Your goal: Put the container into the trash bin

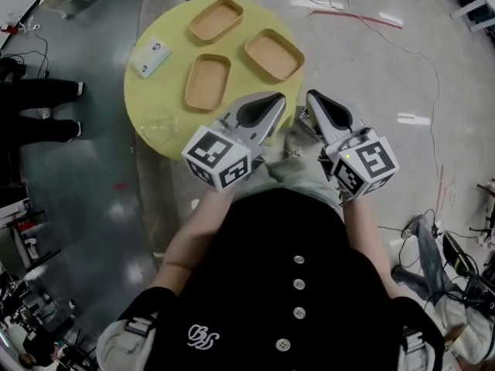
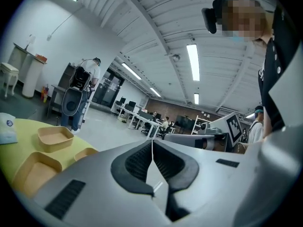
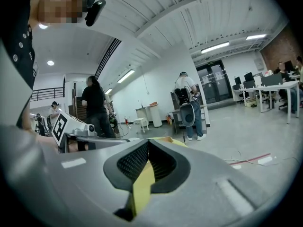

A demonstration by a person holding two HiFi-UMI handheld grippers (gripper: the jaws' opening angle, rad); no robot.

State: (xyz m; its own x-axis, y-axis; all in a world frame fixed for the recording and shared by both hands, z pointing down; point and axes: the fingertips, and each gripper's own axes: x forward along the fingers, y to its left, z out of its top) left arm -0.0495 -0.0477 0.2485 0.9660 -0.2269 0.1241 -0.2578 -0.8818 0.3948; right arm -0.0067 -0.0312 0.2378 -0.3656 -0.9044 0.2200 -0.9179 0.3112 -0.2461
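"Container (image 1: 208, 81) nearest you: where does it sit on your feed?"

"In the head view I see it as a shallow tan tray lying flat on the round yellow table (image 1: 143, 91), toward the near side. A second tan container (image 1: 217, 19) lies beyond it by the far edge, and a third tan container (image 1: 274, 53) lies to its right. All three are apart from one another and look empty. A small white card (image 1: 151, 57) lies to their left."

"And the claws?"

"My left gripper (image 1: 276, 99) has its jaws pressed together with nothing in them. In the left gripper view the ribbed pads (image 2: 132, 164) meet at the tips. My right gripper (image 1: 312, 97) is the same, jaws together and empty, and only a strip of the yellow table shows through the slit lower down. Both hang side by side at the table's near-right edge, touching none of the trays. The third tan container is just ahead of the left tips."

"Anything else?"

"Thin cables (image 1: 356, 15) trail over the grey floor (image 1: 371, 76) beyond the table."
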